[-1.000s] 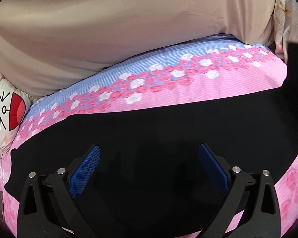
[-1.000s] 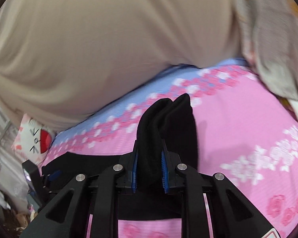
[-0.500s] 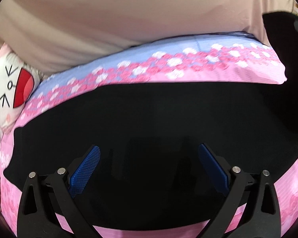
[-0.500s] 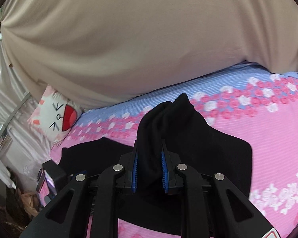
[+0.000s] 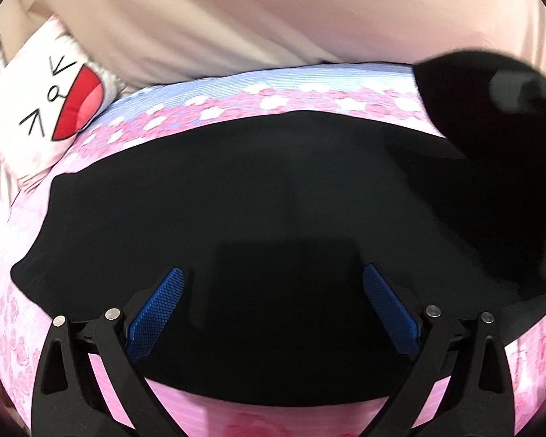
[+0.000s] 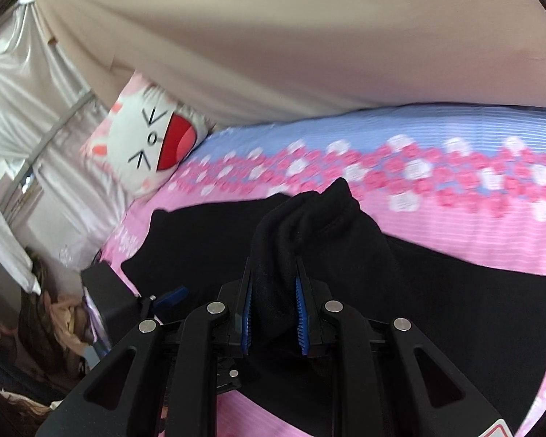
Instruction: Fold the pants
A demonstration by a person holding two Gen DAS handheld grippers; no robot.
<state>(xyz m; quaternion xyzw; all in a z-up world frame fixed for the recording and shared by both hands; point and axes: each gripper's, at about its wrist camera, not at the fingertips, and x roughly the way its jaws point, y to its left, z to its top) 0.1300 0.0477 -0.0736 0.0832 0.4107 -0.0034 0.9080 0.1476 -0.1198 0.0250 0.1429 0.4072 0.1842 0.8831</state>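
Here, your right claw (image 6: 273,313) is clamped on a bunched-up fold of the black fabric pants (image 6: 436,291). Its blue ribbed pads (image 6: 300,322) press the cloth from both sides, and a peak of gathered fabric rises just above the fingertips. The rest of the pants lies spread flat on the bed, on a pink bedsheet with a floral band and a pale blue striped edge (image 6: 455,218). The lifted part drapes from the claw down onto the flat part.

Your left claw (image 5: 273,313) hangs over the same pants (image 5: 236,200), with its two blue pads (image 5: 156,313) spread wide apart and nothing between them. In the left wrist view, black cloth fills the whole space between and beyond the fingers, and its near edge lies just under them with pink sheet (image 5: 207,411) below. At the upper right of that view, a dark bulge of lifted fabric shows beside a blurred black part of the other tool.

In the right wrist view, the left claw (image 6: 169,296) appears at the lower left, at the near left edge of the pants.

A white cat-face pillow with a red open mouth (image 6: 149,145) sits at the far left end of the bed, against a beige draped cloth (image 6: 309,36).
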